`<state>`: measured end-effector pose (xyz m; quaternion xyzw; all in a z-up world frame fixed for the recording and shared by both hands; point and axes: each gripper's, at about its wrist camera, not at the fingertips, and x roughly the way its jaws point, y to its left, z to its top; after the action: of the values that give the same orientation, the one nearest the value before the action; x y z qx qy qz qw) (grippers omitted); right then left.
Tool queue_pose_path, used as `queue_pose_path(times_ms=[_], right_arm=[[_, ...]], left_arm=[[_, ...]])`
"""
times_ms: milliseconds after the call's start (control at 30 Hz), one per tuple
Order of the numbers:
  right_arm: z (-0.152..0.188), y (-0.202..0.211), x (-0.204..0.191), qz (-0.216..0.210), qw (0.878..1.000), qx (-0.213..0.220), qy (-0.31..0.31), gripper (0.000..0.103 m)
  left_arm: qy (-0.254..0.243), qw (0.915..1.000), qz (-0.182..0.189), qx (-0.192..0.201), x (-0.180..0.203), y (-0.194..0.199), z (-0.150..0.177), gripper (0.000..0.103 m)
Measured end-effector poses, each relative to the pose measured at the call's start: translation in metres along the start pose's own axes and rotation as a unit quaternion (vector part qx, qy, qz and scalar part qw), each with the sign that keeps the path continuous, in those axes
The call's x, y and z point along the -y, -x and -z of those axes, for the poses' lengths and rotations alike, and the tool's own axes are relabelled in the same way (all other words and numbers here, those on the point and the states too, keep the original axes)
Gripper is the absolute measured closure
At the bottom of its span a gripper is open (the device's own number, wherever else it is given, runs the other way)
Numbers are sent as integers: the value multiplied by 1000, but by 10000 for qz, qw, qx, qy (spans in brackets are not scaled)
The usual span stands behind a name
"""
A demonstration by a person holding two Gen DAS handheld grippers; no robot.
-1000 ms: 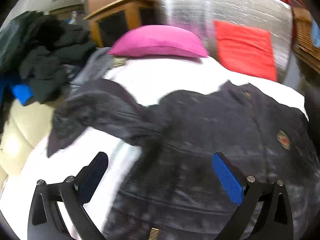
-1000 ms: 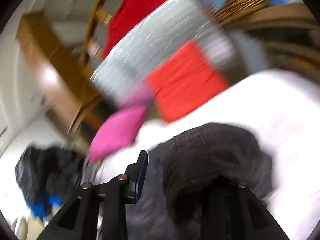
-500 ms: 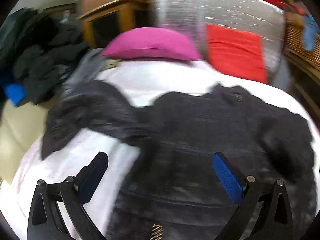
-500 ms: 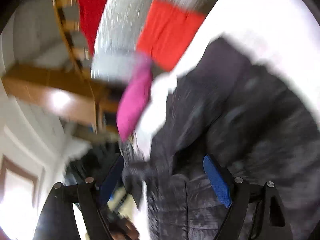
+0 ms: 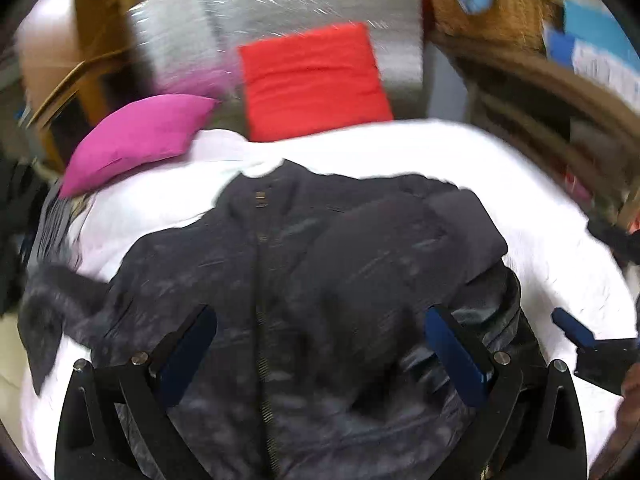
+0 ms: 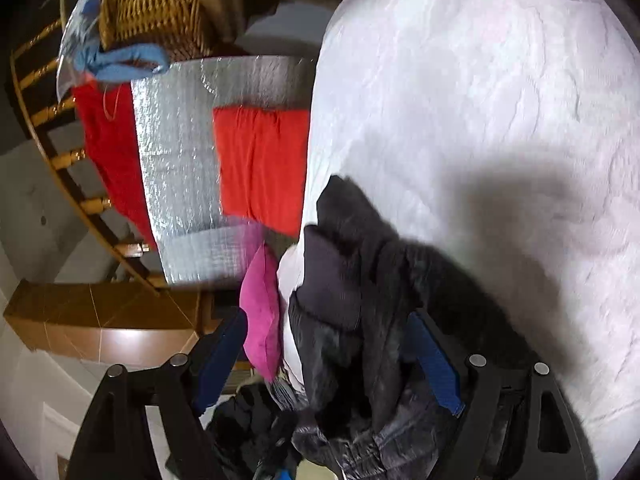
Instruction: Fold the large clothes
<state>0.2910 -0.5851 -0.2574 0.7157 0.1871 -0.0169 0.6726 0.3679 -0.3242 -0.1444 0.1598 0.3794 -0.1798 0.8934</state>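
Note:
A dark zip-up jacket (image 5: 280,280) lies front up on the white bed (image 5: 440,152). Its right sleeve (image 5: 400,248) is folded across the chest and its left sleeve (image 5: 52,312) trails off to the left. My left gripper (image 5: 320,344) hangs open over the jacket's lower half, holding nothing. At the right edge of the left wrist view one blue finger (image 5: 572,330) of the other gripper shows. The right wrist view is rolled sideways. There my right gripper (image 6: 328,360) stands open beside the jacket's (image 6: 360,320) shoulder, with fabric in the gap but the pads not pressing on it.
A pink pillow (image 5: 136,140) and a red cushion (image 5: 312,84) lean at the head of the bed against a silver foil panel (image 5: 280,20). A wicker basket (image 5: 492,4) stands on wooden shelving at the right. Dark clothes (image 5: 16,216) are heaped at the left.
My right gripper opened and let go of the sleeve, which now lies across the jacket's chest. It then rolled over and sank. My left gripper swung right over the jacket.

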Motion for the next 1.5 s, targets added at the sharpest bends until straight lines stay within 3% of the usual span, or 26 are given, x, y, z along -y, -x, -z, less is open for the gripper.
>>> queue_pose_path(times_ms=[167, 200, 267, 300, 433, 533, 600, 667, 733, 800, 900, 1000, 1133, 1233, 1300, 1400, 1500], right_arm=[[-7, 2, 7, -166, 9993, 71, -323, 18], [-8, 3, 5, -173, 9993, 76, -324, 18], [-8, 4, 2, -174, 9995, 19, -273, 18], [-7, 3, 0, -150, 9996, -34, -230, 18], [-2, -4, -7, -40, 9997, -231, -1, 18], [4, -15, -12, -28, 9988, -436, 215, 18], [8, -23, -15, 37, 9980, -532, 339, 18], [14, -31, -16, 77, 9970, -642, 433, 18], [19, -39, -16, 94, 9957, -751, 529, 18], [22, -43, -16, 159, 9947, -813, 615, 18], [24, -46, -14, 261, 9941, -822, 654, 19], [24, -44, -19, 390, 9935, -704, 806, 20], [28, -48, -26, 693, 9885, -737, 1123, 20], [27, -53, -17, 780, 9890, -780, 987, 20], [23, -57, -8, 794, 9901, -841, 790, 20], [19, -61, -3, 848, 9901, -849, 724, 20], [17, -66, 0, 942, 9894, -850, 709, 22]], left_arm=[[-532, 9971, -473, -284, 33, -46, -26, 0], [-573, 9965, -506, -338, 35, -50, -25, 8], [-615, 9962, -221, -567, 36, -63, -28, 45], [-536, 9961, -37, -698, 31, -67, -27, 70], [46, 9973, 414, -598, -6, -57, -31, 81], [277, 9980, 405, -388, -40, -39, -24, 82], [463, 9976, 346, -392, -65, -32, -14, 82], [739, 9947, 494, -525, -94, -26, 3, 74], [1010, 9915, 535, -616, -121, -21, 21, 46], [1206, 9904, 393, -553, -148, -11, 42, 34], [1262, 9898, 167, -636, -173, 1, 68, 33], [1466, 9867, 189, -672, -195, 12, 81, 33], [1971, 9785, 259, -548, -223, 17, 74, 22], [2233, 9728, 285, -551, -239, 6, 60, 18], [2312, 9690, 430, -762, -245, -8, 56, 17], [2515, 9566, 764, -1255, -246, -29, 62, 17], [2636, 9508, 708, -1467, -246, -32, 79, 18]])
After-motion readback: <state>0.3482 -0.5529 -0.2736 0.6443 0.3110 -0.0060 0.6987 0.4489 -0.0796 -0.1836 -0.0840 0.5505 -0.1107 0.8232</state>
